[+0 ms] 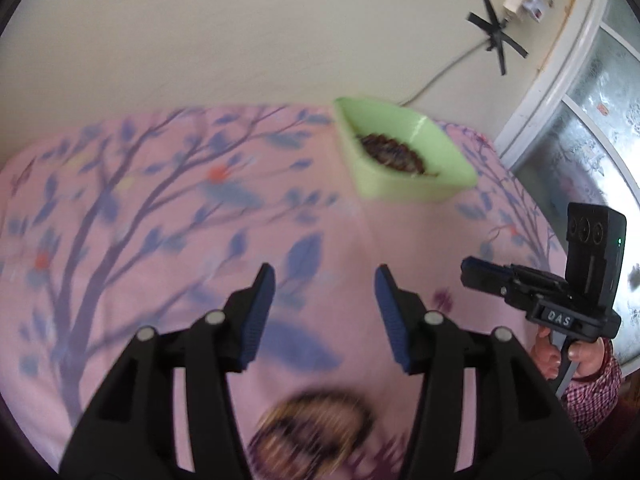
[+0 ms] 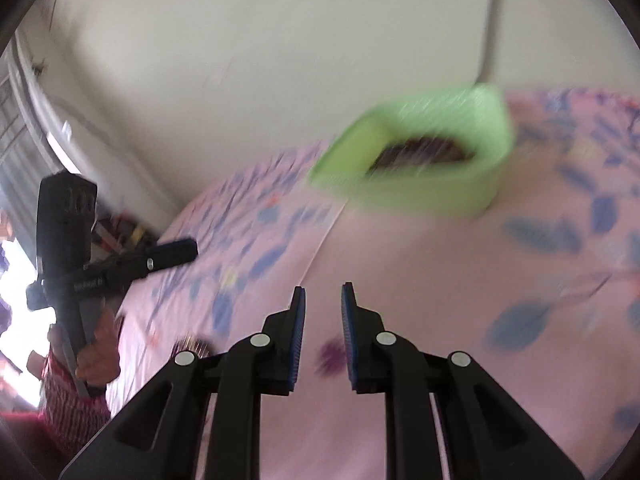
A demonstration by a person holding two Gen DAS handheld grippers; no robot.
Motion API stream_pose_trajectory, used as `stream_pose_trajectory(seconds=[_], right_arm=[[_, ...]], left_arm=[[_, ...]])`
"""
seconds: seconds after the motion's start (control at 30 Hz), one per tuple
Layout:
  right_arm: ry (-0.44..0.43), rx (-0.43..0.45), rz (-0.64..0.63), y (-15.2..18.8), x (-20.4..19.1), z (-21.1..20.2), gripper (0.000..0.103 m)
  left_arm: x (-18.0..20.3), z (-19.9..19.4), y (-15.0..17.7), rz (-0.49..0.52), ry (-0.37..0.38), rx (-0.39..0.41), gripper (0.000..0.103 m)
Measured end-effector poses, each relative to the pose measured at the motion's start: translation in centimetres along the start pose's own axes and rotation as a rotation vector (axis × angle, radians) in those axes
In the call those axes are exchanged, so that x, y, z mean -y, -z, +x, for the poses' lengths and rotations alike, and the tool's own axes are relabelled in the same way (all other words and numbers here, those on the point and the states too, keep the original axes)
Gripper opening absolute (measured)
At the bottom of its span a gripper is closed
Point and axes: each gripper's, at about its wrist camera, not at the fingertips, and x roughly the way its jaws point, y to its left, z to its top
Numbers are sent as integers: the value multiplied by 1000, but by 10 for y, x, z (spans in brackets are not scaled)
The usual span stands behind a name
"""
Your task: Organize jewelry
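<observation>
A light green box (image 1: pixel 416 188) stands at the far side of the pink bedsheet (image 1: pixel 160 240) and holds dark brown beads (image 1: pixel 394 152). A blurred brown beaded bracelet (image 1: pixel 316 420) lies on the sheet close below my left gripper (image 1: pixel 324 272), behind its fingertips. That gripper is open, with nothing between its pads. My right gripper (image 2: pixel 323 286) hovers over bare sheet, its fingers drawn close together and holding nothing. The green box (image 2: pixel 420 192) lies ahead of it and to the right. Each gripper shows in the other's view: the right gripper (image 1: pixel 466 270) and the left gripper (image 2: pixel 194 248).
A cream wall (image 1: pixel 240 40) rises behind the bed, with a cable (image 1: pixel 440 76) and black tape (image 1: pixel 498 36) on it. A frosted window (image 1: pixel 580 128) is on the right. A person's hand (image 1: pixel 548 354) and checked sleeve (image 1: pixel 596 396) hold the right gripper's handle.
</observation>
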Motion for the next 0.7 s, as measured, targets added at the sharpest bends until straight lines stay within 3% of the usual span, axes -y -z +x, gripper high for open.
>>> stream_pose_trajectory(seconds=[0.23,0.53,0.57,0.6,0.7], right_arm=[[-122,-89,-130,29,-65,26,0],[-51,-167,-255,38,-110,65,0],[-38,-170,-264,40,-112,68,0],[-30,-175,-271,40,-113,73,0],[-11,-193,-293,44,-117,83,0]], left_arm=[[-43,-31,62,-105,-40,4,50],[-38,-32,99,-46,-90,-1,50],[-36,-28,101,-32,-119,1,42],[-35,-24,102,-25,-139,-2,25],[-37,-22,108,-18,-188,14,8]])
